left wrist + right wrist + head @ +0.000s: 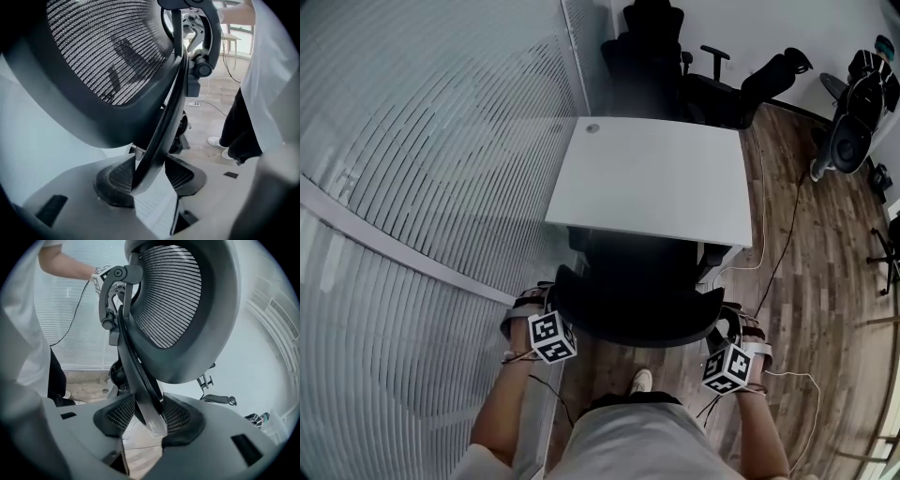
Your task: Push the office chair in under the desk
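- left gripper (150, 180): jaws pinched on the dark curved edge strut (164, 122) of the office chair (637, 305). The strut runs up between both pads, and the mesh panel (110, 51) bulges above and left of the jaws.
- right gripper (150, 418): same hold on the opposite side. The jaws are clamped on that side's strut, with mesh above and right of them.
- head view: one gripper sits at each end of the curved backrest, roughly level with each other.
- chair position: straight ahead of both sets of jaws. The seat is mostly hidden under the near edge of the desk (656, 178), and the backrest sits outside that edge on the jaws' side. Likely the last stretch of the push.
- handling (a judgement, base and wheels not visible): probably fairly heavy, but it should roll easily on the wood floor (806, 281).
- the frame looks stiff and the mesh would give, so the struts are the right place to hold.
- the struts look smooth, so the pads could slide along them.
- the backrest may tilt under load, so push level.
- push evenly on both sides, or the seat may swivel.
- watch: a cable (787, 225) lies on the floor ahead and right of the right jaws, beside the desk. Whether the armrests will fit under the desk edge cannot be told from here.
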